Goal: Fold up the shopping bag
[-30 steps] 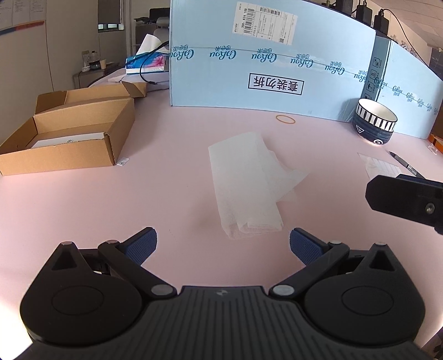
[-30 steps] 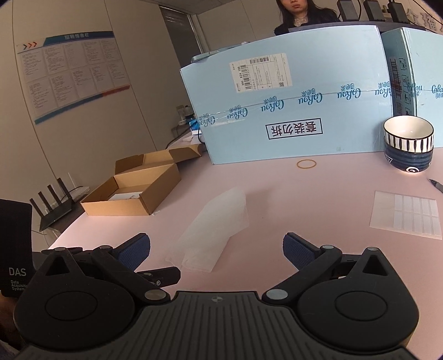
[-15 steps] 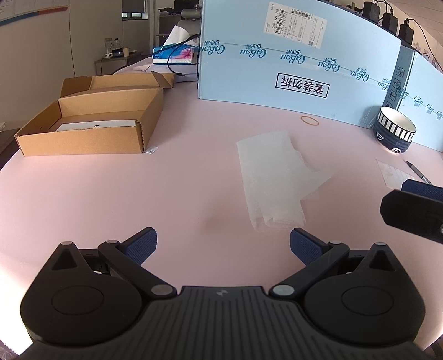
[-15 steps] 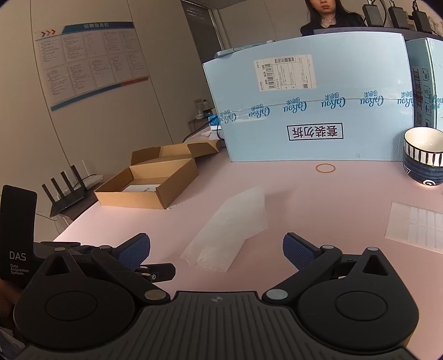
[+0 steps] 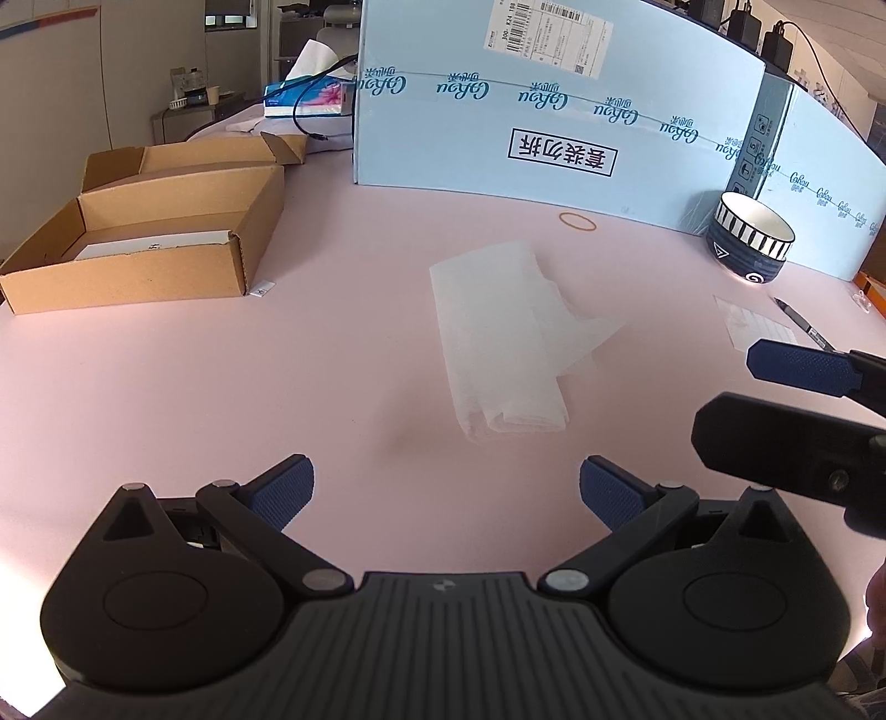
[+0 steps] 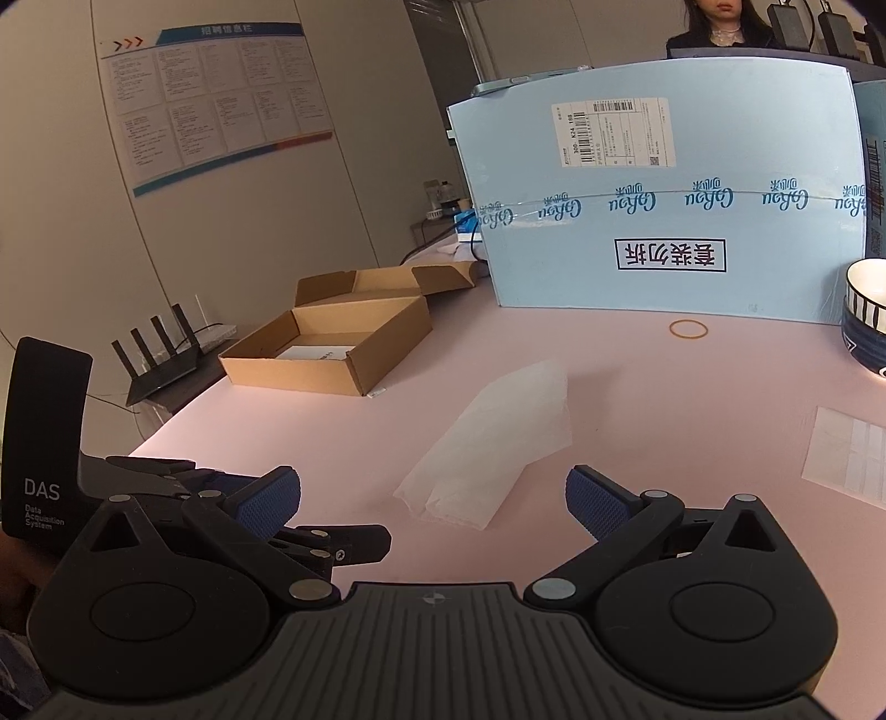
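Note:
The white shopping bag (image 5: 498, 338) lies folded into a long strip on the pink table, its near end rolled over and a flap sticking out to the right. In the right wrist view the bag (image 6: 493, 443) runs diagonally ahead. My left gripper (image 5: 447, 490) hangs open just short of the bag's near end, nothing between its fingers. My right gripper (image 6: 433, 498) is open too, close behind the bag's near end. The right gripper's blue pad (image 5: 803, 366) pokes in at the right of the left wrist view. The left gripper's body (image 6: 166, 487) shows at the left of the right wrist view.
An open cardboard box (image 5: 149, 249) sits at the left. Large blue cartons (image 5: 554, 111) wall off the back. A striped bowl (image 5: 750, 235), a rubber band (image 5: 577, 221), a sticker sheet (image 5: 756, 327) and a pen (image 5: 800, 321) lie to the right. A person (image 6: 720, 27) is behind the cartons.
Both grippers have drifted and tilted a little over the table, staying open. The right gripper has come further into the left wrist view. The bag lies as before.

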Demonstrator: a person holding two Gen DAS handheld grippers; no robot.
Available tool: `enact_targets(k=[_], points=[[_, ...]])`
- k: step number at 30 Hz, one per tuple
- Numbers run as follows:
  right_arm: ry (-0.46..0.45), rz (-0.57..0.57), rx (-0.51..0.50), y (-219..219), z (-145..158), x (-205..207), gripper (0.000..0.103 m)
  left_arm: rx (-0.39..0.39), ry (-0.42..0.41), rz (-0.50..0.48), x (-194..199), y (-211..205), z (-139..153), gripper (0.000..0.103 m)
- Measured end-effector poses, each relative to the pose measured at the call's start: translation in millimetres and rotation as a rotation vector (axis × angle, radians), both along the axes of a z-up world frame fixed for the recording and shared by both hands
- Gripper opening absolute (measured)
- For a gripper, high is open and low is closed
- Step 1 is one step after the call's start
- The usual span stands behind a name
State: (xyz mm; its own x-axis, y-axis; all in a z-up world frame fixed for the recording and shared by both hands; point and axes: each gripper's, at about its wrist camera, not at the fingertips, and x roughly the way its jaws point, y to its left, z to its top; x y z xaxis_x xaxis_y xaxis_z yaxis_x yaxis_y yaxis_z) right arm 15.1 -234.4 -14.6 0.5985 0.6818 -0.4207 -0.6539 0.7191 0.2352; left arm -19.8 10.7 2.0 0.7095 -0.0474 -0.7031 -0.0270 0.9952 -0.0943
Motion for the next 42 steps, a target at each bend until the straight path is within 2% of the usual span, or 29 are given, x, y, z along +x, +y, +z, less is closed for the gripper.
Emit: enact_targets(k=[4,9,11,13,15,16,18,19,22,24,26,28,29,31,35,39,41,42], points=[[-0.013,0.025,-0.004,3,2,-2,0.103,0.023,-0.015,0.011,-2,-2,3,0.103],[-0.026,0.045,0.005,4,2,-4,0.098,0.005,-0.018,0.008,-2,0,3,0.103],[-0.029,0.046,0.004,4,0,-3,0.083,0.004,-0.026,0.003,-2,0,4,0.103],[-0.021,0.041,-0.002,4,-1,-4,0.04,0.0,-0.031,-0.002,-2,0,4,0.103],[0.003,0.029,-0.011,4,-3,1,0.028,0.009,-0.032,0.001,-1,1,4,0.103],[0.02,0.026,-0.009,4,-5,4,0.027,0.019,-0.034,0.011,0,2,4,0.102],[0.055,0.021,-0.002,3,-8,10,0.021,0.038,-0.032,0.044,2,5,3,0.094],[0.048,0.008,-0.001,3,-8,11,0.021,0.039,-0.035,0.059,2,8,3,0.089],[0.0,-0.022,-0.009,5,-9,12,0.021,0.036,-0.03,0.089,4,17,3,0.088],[-0.019,-0.016,0.008,7,-8,15,0.021,0.046,-0.022,0.102,4,20,2,0.078],[-0.018,-0.036,-0.042,17,-9,22,0.021,0.05,-0.003,0.105,4,23,-1,0.056],[-0.009,-0.044,-0.065,25,-11,31,0.021,0.041,0.027,0.113,5,26,-5,0.038],[-0.006,-0.047,-0.069,28,-13,34,0.021,0.019,0.045,0.118,6,30,-8,0.032],[0.017,-0.054,-0.088,33,-16,42,0.021,0.005,0.05,0.12,5,33,-10,0.028],[0.049,-0.059,-0.106,41,-22,53,0.022,0.009,0.04,0.116,6,36,-8,0.028],[0.059,-0.081,-0.185,46,-26,58,0.022,0.023,0.058,0.103,15,35,-13,0.028],[0.055,-0.087,-0.202,49,-26,61,0.025,0.036,0.061,0.088,19,33,-15,0.032],[0.047,-0.094,-0.212,50,-26,63,0.031,0.041,0.055,0.082,21,32,-15,0.036]])
